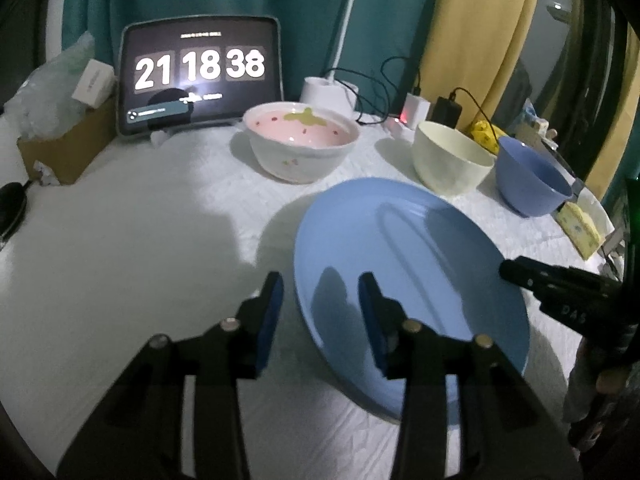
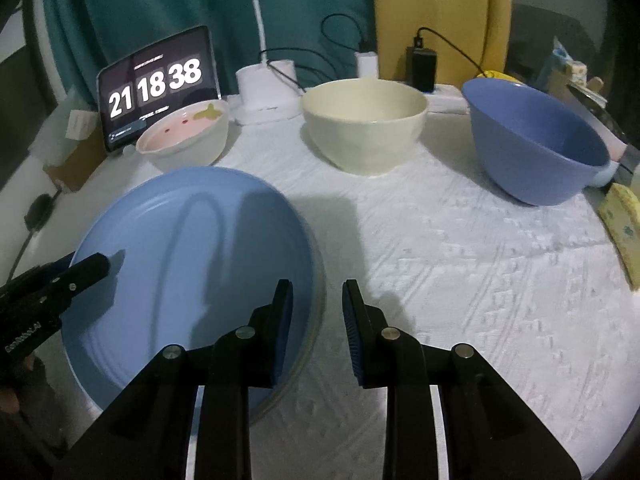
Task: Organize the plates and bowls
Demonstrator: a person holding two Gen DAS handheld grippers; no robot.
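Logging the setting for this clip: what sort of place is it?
Probably a room at home, not a lab: a table under a white textured cloth, teal curtains behind, a tablet showing a clock, and chargers beside the bowls.

Blue plate (image 2: 192,248); cream bowl (image 2: 364,128); strawberry-patterned pink bowl (image 1: 302,140)

Quick count of what's on the surface (image 2: 460,260): one blue plate (image 2: 192,256), and there looks to be a second plate rim peeking out under it, can't say for sure. Three bowls: one pink-inside strawberry bowl (image 1: 301,141), one cream bowl (image 2: 364,124), one blue bowl (image 2: 536,140). One tablet (image 1: 200,74) showing 21 18 38. One white lamp base (image 2: 266,94), one black charger block (image 2: 421,67), one white plug (image 1: 416,110). One cardboard box (image 1: 66,148). One yellow sponge-looking thing (image 2: 622,226). Two tools total, both gaping: left tool (image 1: 320,304), right tool (image 2: 317,312).
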